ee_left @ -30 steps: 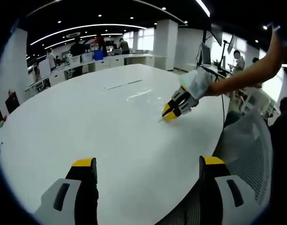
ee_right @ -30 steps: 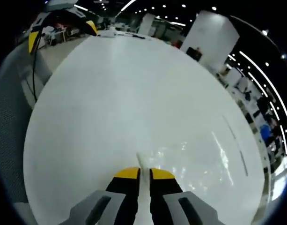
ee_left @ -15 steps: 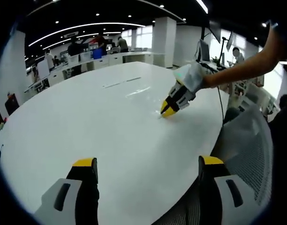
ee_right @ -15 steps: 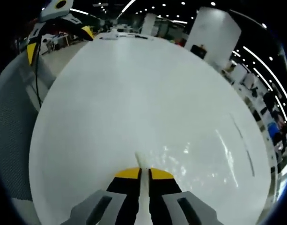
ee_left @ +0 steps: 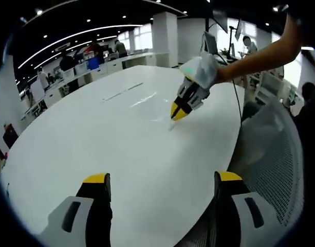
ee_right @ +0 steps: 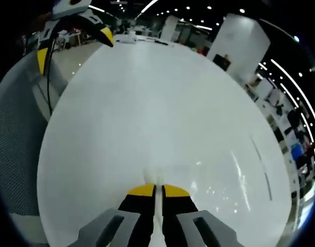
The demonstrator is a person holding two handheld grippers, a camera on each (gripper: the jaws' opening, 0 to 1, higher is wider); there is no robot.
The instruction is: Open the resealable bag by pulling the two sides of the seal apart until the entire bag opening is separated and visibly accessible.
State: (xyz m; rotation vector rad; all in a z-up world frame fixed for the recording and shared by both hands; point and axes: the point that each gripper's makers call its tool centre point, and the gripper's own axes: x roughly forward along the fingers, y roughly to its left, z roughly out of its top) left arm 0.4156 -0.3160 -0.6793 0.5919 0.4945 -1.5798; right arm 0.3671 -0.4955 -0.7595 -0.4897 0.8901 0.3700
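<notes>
The broad white round table [ee_left: 95, 139] was my landmark, and everything I worked with sat on or over it. At its near edge, on my side, stood a grey mesh office chair [ee_left: 270, 154]. On the tabletop, toward the side farthest from me and a little right of centre, lay the clear resealable plastic bag [ee_left: 152, 103], so transparent that I could make out little more than its glints and one pale strip of edge. My right gripper [ee_left: 179, 110], yellow-tipped and black, had its jaws clenched on that edge strip just above the tabletop; in the right gripper view the thin white strip ran up between the tips of the right gripper [ee_right: 158, 191], with the bag's shiny film [ee_right: 224, 185] spreading over the table beyond. My left gripper [ee_left: 160, 180] hung released, its jaws wide apart, over the table's near edge and well apart from the bag. I judged the seal not yet parted, since only one side was held. To do this step well, I reckoned I should keep the right grip firm and low, bring the left across to the opposite lip right beside the right's hold, pinch only one layer, then draw the two apart slowly along the seal.
</notes>
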